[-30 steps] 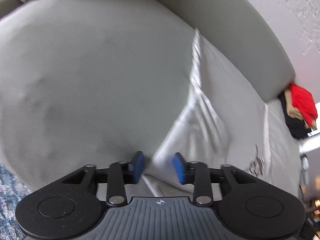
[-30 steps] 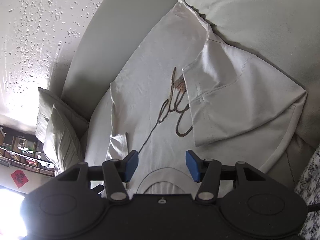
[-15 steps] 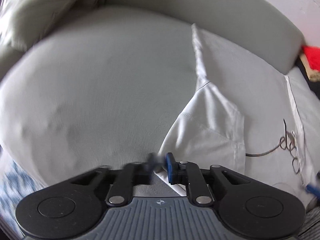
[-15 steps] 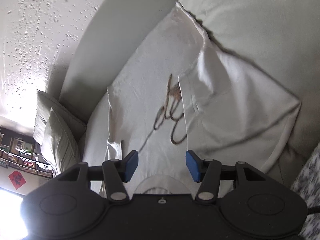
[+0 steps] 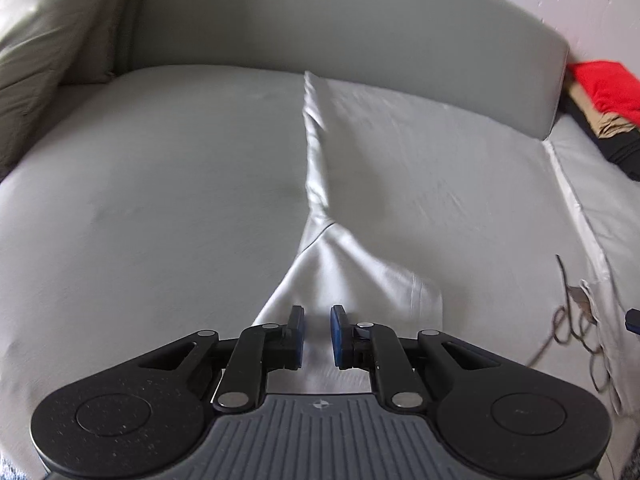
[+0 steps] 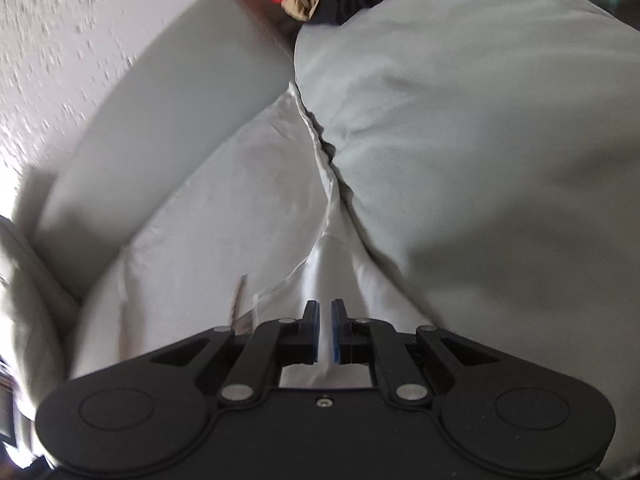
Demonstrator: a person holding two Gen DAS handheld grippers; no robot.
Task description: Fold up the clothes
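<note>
White T-shirt (image 5: 420,168) lies spread on sofa seat (image 5: 160,200), hem end toward sofa backrest (image 5: 340,32). My left gripper (image 5: 317,334): jaws just closing, narrow gap, sleeve fabric (image 5: 352,276) pinched between pads. My right gripper (image 6: 325,330): jaws just closing, nearly together, thin fold of opposite sleeve (image 6: 332,268) clamped. I judge: both sleeve grips set, no fold laid yet; sleeves-in, then body folds all left. Folded clothes pile (image 5: 604,96) at far end of backrest
</note>
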